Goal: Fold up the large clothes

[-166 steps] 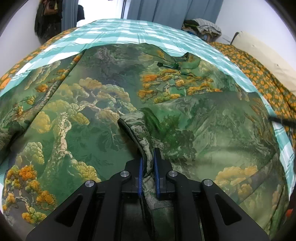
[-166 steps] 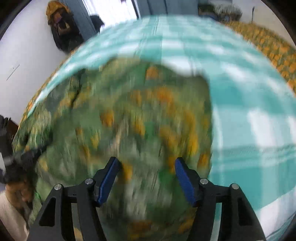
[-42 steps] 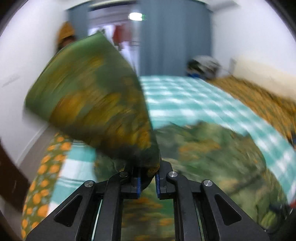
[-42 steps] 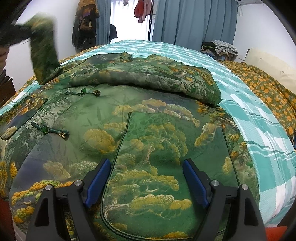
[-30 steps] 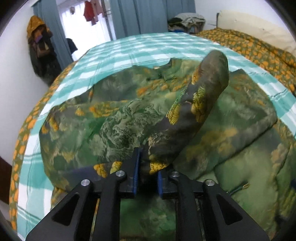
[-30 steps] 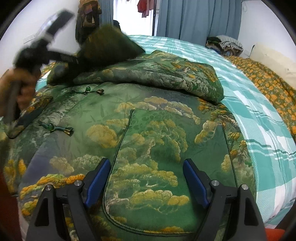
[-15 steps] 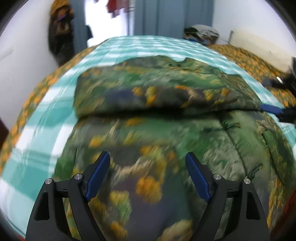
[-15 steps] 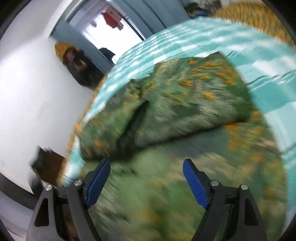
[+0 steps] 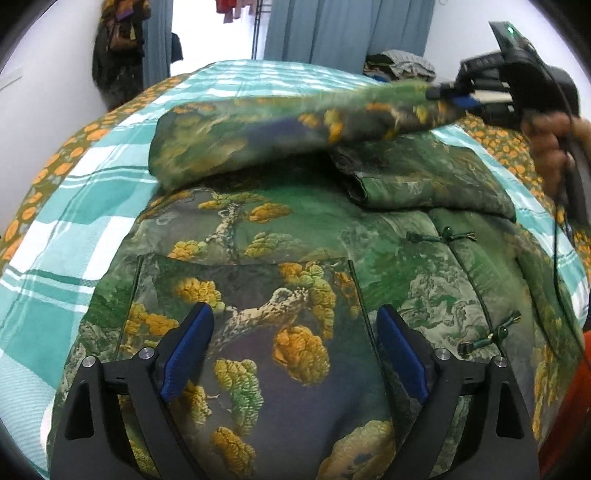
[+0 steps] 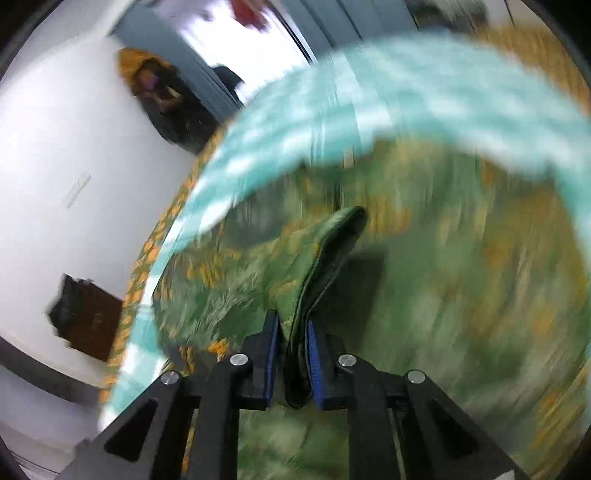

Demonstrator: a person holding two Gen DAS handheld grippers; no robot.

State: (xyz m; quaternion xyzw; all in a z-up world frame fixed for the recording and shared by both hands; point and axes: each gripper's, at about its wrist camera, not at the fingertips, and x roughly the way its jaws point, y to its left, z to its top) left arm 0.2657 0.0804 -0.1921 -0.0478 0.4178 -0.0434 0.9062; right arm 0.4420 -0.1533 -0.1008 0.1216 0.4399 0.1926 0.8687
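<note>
Since the frame half a second back, right gripper (image 10: 291, 363) went from wide open to clamped on a fold of the green printed jacket (image 9: 280, 295); left view has sharpened. Left gripper (image 9: 293, 354), lower centre of its frame, is spread wide with nothing between the blue pads (image 9: 186, 347), hovering above the jacket's pocket panel. In the left view the right gripper (image 9: 448, 98) sits at upper right, holding a sleeve (image 9: 295, 125) lifted across the upper middle of the frame. Jacket lies spread on the bed's teal plaid sheet (image 9: 74, 229), filling centre and bottom. Right view heavily motion-blurred; only the pinched edge is sharp. Grey-blue curtains (image 9: 343, 29) top centre.
</note>
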